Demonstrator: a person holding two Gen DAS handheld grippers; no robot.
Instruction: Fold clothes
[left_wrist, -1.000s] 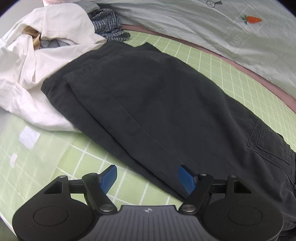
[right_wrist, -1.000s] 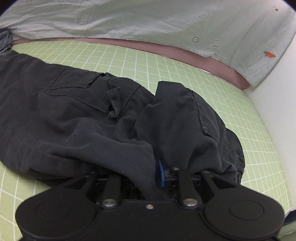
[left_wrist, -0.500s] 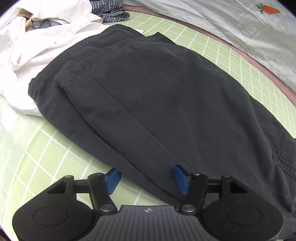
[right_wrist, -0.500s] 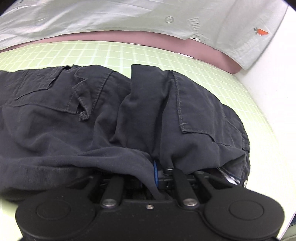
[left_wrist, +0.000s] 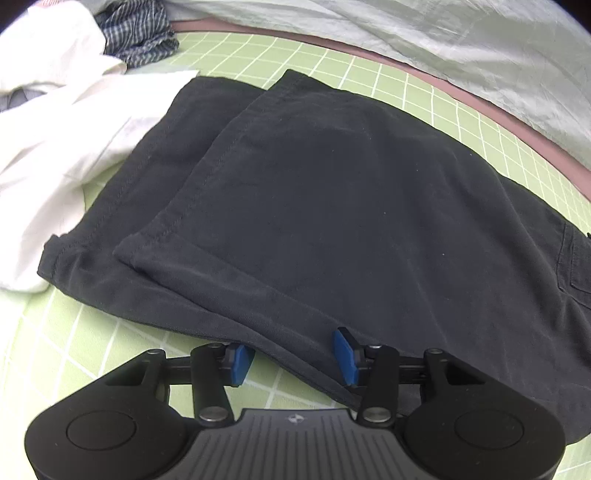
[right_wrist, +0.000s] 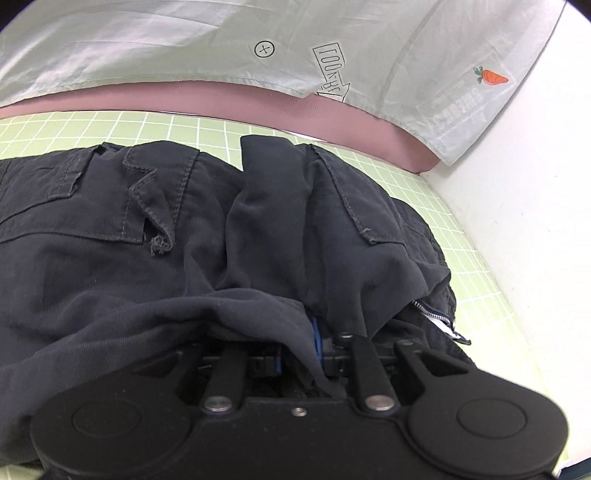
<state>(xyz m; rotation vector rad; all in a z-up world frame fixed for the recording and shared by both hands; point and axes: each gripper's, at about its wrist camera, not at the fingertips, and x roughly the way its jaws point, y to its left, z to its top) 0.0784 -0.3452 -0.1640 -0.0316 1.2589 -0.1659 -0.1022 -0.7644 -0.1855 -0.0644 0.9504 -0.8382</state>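
Note:
Dark navy cargo trousers (left_wrist: 332, 206) lie on the green gridded mat (left_wrist: 92, 332), the two legs stacked, their hems at the left. My left gripper (left_wrist: 291, 356) is open, its blue pads either side of the near edge of the lower leg. In the right wrist view the waist end of the trousers (right_wrist: 184, 258) is bunched, with pocket flaps and a zip showing. My right gripper (right_wrist: 299, 350) is shut on a fold of the trousers; the cloth hides most of its fingers.
A white garment (left_wrist: 62, 122) and a checked blue one (left_wrist: 140, 33) lie piled at the far left, touching the trouser hems. A pale sheet with a carrot print (right_wrist: 332, 48) over a pink edge runs along the back. A white surface (right_wrist: 535, 203) borders the mat on the right.
My left gripper has moved left along the trouser leg toward the hems and closer in. My right gripper, still shut on the cloth, has pushed the waist end forward, bunching it more.

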